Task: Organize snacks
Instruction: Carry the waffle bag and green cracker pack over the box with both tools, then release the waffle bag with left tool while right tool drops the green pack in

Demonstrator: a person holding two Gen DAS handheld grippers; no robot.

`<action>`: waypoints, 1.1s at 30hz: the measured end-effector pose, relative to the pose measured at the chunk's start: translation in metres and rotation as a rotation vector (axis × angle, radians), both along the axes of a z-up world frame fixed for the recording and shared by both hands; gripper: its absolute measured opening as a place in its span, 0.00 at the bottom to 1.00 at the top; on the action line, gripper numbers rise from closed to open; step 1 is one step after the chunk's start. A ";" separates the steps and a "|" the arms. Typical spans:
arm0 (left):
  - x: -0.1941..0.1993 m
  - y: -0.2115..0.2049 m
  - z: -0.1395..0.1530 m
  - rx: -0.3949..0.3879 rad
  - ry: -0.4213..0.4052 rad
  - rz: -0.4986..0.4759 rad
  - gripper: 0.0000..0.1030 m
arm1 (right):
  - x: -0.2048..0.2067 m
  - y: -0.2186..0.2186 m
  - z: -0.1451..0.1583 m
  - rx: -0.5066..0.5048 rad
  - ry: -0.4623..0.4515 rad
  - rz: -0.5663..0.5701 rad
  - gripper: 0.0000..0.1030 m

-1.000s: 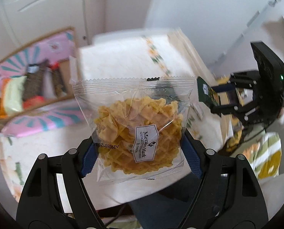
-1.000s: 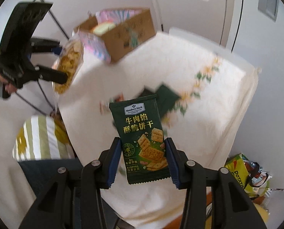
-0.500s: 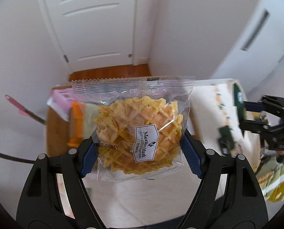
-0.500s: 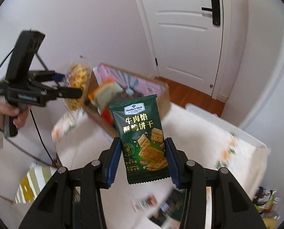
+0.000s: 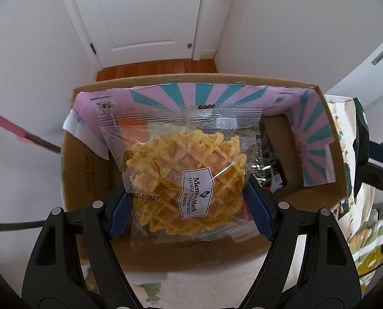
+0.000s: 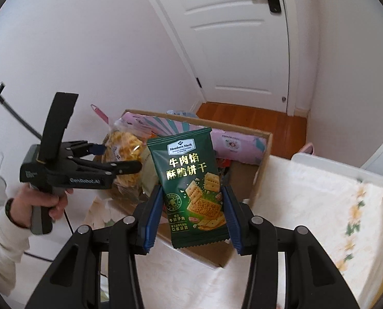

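Left gripper [image 5: 189, 209] clamped on clear waffle-crisp bag [image 5: 183, 172], held edge-on by its lower sides so it hangs above the cardboard box [image 5: 88, 170] just below. Right gripper [image 6: 192, 221] clamped on green cracker packet [image 6: 191, 188], beside box's near wall; probably queued for drop.

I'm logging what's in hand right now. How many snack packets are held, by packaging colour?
Clear packet, held in the left tool: 1
Green packet, held in the right tool: 1
Total: 2
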State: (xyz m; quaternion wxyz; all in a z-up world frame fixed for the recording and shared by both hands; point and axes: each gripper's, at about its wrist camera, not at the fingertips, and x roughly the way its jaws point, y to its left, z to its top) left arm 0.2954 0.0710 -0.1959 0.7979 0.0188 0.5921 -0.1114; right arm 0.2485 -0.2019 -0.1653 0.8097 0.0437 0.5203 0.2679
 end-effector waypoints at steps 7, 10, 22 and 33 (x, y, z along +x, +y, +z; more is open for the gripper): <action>-0.008 -0.003 0.005 0.053 -0.039 -0.058 0.99 | 0.004 0.012 -0.005 -0.010 0.021 -0.057 0.41; -0.015 0.001 0.013 0.060 -0.069 -0.066 0.99 | 0.015 0.015 -0.007 -0.011 0.023 -0.081 0.41; -0.057 0.004 0.045 0.114 -0.219 -0.025 0.99 | 0.046 0.034 -0.042 -0.095 0.080 -0.156 0.42; -0.065 -0.001 0.057 0.102 -0.245 0.014 0.99 | 0.040 0.010 -0.016 0.032 0.028 -0.227 0.91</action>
